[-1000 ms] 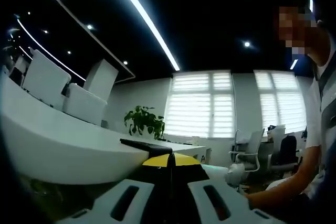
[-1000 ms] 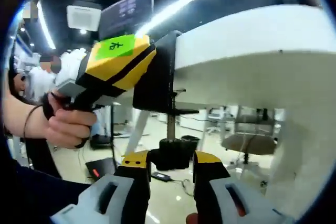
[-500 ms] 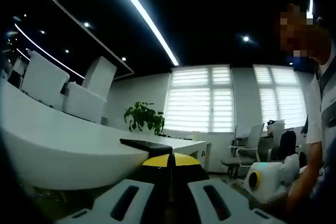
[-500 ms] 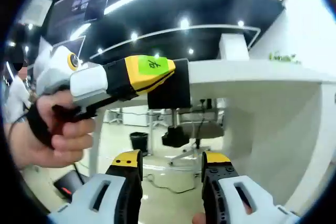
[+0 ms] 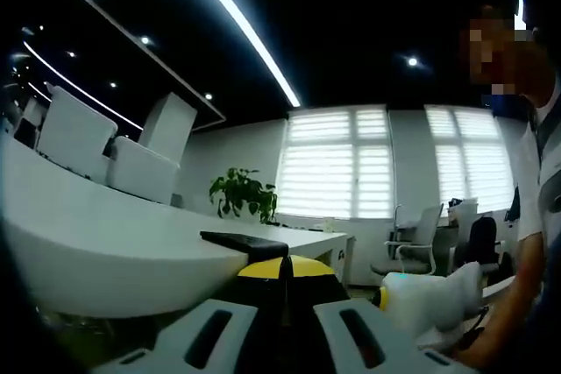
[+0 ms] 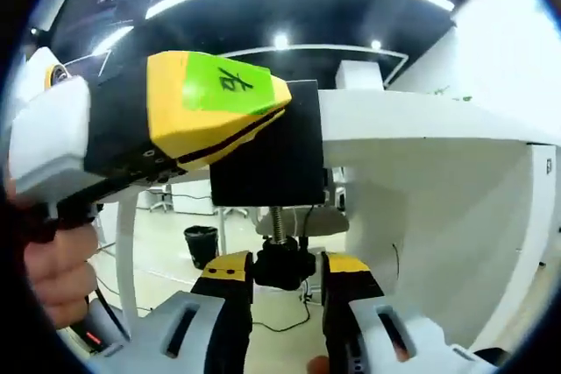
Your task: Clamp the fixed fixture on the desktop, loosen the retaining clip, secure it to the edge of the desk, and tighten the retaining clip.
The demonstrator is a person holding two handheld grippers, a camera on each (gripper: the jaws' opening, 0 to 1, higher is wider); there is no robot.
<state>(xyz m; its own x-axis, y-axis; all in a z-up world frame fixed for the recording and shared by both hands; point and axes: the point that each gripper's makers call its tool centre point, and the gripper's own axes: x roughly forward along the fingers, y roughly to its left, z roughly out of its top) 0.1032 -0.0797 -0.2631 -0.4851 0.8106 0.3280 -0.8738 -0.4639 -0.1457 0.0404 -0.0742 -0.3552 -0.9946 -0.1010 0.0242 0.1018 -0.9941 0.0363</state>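
In the right gripper view the black block-shaped clamp fixture (image 6: 267, 142) sits at frame centre, hooked over the edge of the white counter (image 6: 421, 120), with its threaded screw running straight down to the black round tightening knob (image 6: 282, 264). That knob lies directly between the yellow-tipped jaws of the right gripper (image 6: 282, 271), which press its two sides, so the screw's long axis points up the frame from the gripper. The left gripper (image 6: 175, 129), yellow-nosed with a green label, enters from the left and is closed on the fixture's upper side.

The left gripper view instead shows the counter top (image 5: 105, 243), with the fixture's flat black upper plate (image 5: 244, 241) lying on it just above the left gripper's own closed jaws.
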